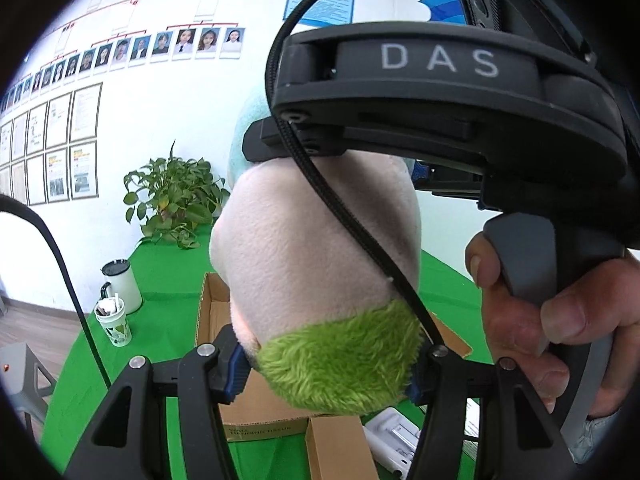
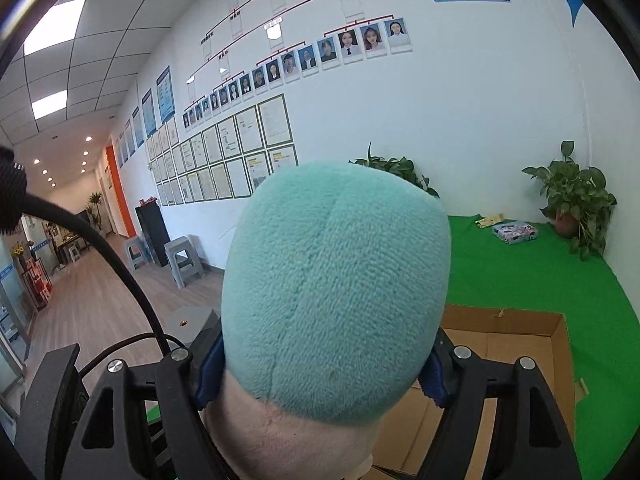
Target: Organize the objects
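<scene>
Both grippers hold one plush toy in the air above an open cardboard box point(image 1: 212, 320). In the left wrist view the plush toy point(image 1: 312, 256) is cream with a shaggy green end, and my left gripper point(image 1: 326, 364) is shut on that green end. The right gripper's black body point(image 1: 440, 92) sits above it, clamped on the toy's teal end. In the right wrist view the plush toy point(image 2: 336, 288) shows teal fur over a cream part, with my right gripper point(image 2: 320, 372) shut on it. The box point(image 2: 516, 344) lies below, on the right.
A green cloth covers the table point(image 2: 540, 272). A white kettle point(image 1: 122, 284) and a patterned cup point(image 1: 114, 326) stand at the left. A small brown box point(image 1: 340, 448) and white packaging point(image 1: 394, 436) lie near me. Potted plants point(image 2: 576, 196) and a flat packet point(image 2: 514, 233) sit at the back.
</scene>
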Motion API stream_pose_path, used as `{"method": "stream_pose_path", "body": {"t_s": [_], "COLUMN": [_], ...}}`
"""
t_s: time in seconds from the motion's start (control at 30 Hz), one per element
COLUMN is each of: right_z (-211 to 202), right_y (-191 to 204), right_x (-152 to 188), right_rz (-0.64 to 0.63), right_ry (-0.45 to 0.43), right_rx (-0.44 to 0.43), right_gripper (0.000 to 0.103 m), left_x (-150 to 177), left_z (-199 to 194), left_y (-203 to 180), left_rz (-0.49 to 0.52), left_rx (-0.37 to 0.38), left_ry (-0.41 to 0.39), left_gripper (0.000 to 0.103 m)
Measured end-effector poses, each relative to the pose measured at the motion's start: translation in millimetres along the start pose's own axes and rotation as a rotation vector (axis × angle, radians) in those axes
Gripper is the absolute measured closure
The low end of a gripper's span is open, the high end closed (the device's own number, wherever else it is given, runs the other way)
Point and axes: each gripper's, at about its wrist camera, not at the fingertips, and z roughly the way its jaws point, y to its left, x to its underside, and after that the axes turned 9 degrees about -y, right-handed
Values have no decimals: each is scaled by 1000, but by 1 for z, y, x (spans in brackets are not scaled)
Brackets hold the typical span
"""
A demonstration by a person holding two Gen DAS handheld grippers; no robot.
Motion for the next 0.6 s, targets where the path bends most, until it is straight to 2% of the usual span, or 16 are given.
{"method": "stream_pose_path", "body": {"t_s": [0.07,0.1,0.13,0.17,0.5,0.6], "right_z": [34,75,84,106,219,247], "right_y": [-4,-3,-6,-8,-46,-56], "right_x": [6,21,22,36,95,113], "right_rz": [-4,-7,-8,-7,62,78], "right_ry": [22,32,42,54,159,181], "right_rx": [-7,-12,-18,-22,-67,-78], "right_gripper": [29,29,29,29,29,29], "left_x": [2,-1,2,6,47,59], "left_z": [14,26,30,34,75,75], "left_y": [4,5,8,11,43,50], "left_rz": [-16,-19,-20,-23,-87,-92], "left_rx": [-4,-7,-9,-11,-46,-61], "left_ry": [12,19,27,37,145,173], "left_gripper": [45,45,45,45,46,46]}}
